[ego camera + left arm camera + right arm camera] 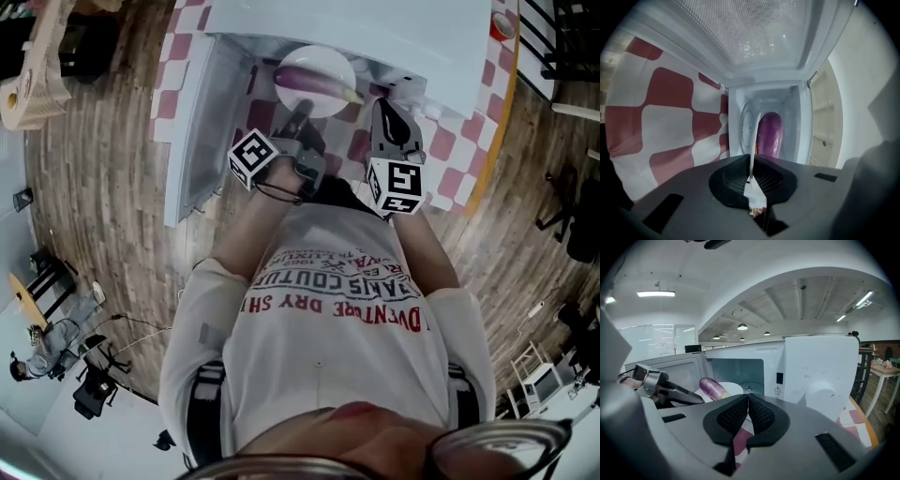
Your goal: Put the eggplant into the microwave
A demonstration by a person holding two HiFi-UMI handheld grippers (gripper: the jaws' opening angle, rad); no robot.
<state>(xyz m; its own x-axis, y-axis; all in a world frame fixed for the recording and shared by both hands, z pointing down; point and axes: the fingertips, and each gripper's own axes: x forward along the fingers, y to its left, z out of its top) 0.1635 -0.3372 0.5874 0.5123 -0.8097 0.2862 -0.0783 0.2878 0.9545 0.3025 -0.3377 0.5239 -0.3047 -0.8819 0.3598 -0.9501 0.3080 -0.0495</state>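
The left gripper [752,171] is clamped on the rim of the white plate [334,60] carrying the eggplant [309,79] at the mouth of the open microwave [375,28]; the right gripper [747,404] is closed, empty; hazard: this one-edge grip may let the plate tip, rolling the eggplant off.

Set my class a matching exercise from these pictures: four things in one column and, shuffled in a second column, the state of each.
Things:
1. eggplant
2. plate
3. microwave door
4. right gripper

States:
A. swung open
B. jaws together, nothing between them
C. lying on the plate
D. rim clamped in the left gripper

Pairs: 1-C, 2-D, 3-A, 4-B
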